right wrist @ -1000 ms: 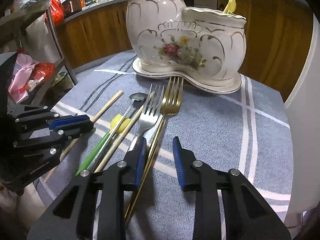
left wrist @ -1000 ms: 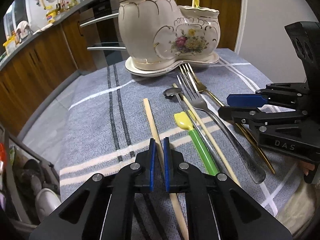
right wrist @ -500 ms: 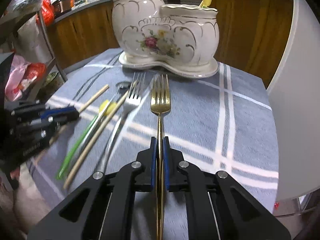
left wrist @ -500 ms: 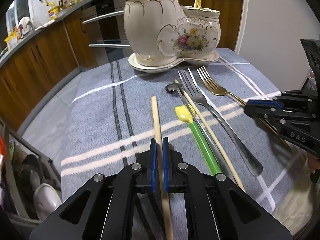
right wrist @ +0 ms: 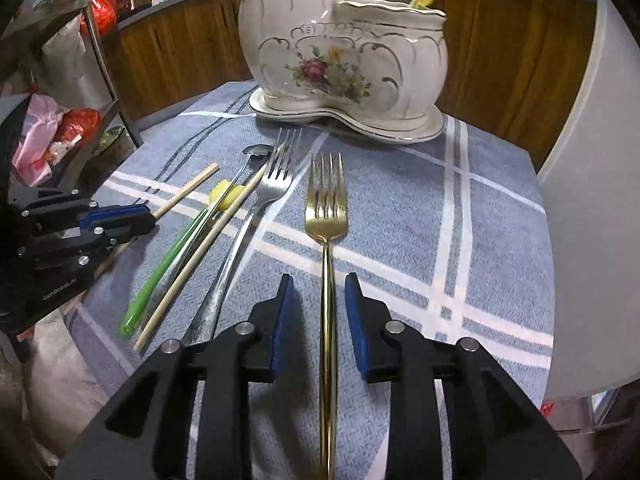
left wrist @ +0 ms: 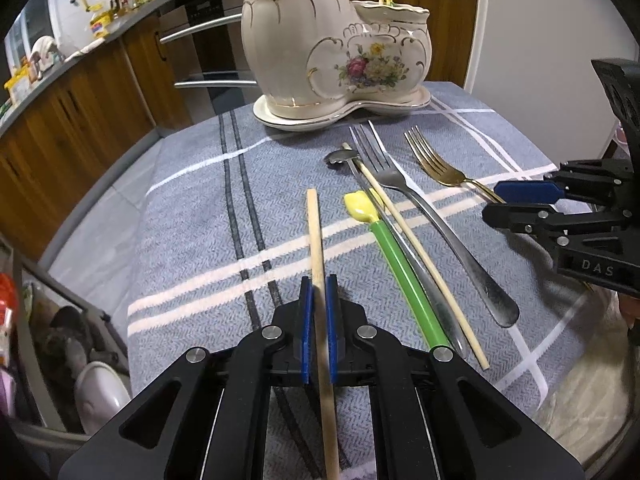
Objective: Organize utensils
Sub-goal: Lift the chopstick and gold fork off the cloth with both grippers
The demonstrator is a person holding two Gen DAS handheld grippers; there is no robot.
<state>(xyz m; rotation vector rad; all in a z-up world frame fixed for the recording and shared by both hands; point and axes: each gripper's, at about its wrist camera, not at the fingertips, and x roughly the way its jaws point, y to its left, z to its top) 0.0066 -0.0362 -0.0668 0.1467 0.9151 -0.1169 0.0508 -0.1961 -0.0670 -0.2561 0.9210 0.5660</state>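
Utensils lie loose on a desk covered by a grey striped cloth (left wrist: 192,208), in front of a cream ceramic utensil holder (left wrist: 336,44) with a flower motif and two compartments, which stands on its matching base at the far edge. The left gripper (left wrist: 316,292) has its jaws closed to a narrow gap on a wooden chopstick (left wrist: 316,232), gripping it partway along its length; the free end points toward the holder. Just to the right of it lie a green-handled spoon with a yellow bowl (left wrist: 384,240), a second wooden chopstick (left wrist: 416,248), a small silver spoon (left wrist: 340,157) and a silver fork (left wrist: 424,204), close together and partly overlapping. The right gripper (right wrist: 318,292) straddles the handle of a gold fork (right wrist: 326,208); its jaws are opening, and the blue pads stand clear of the handle on both sides. The gold fork lies flat on the cloth, tines toward the holder.
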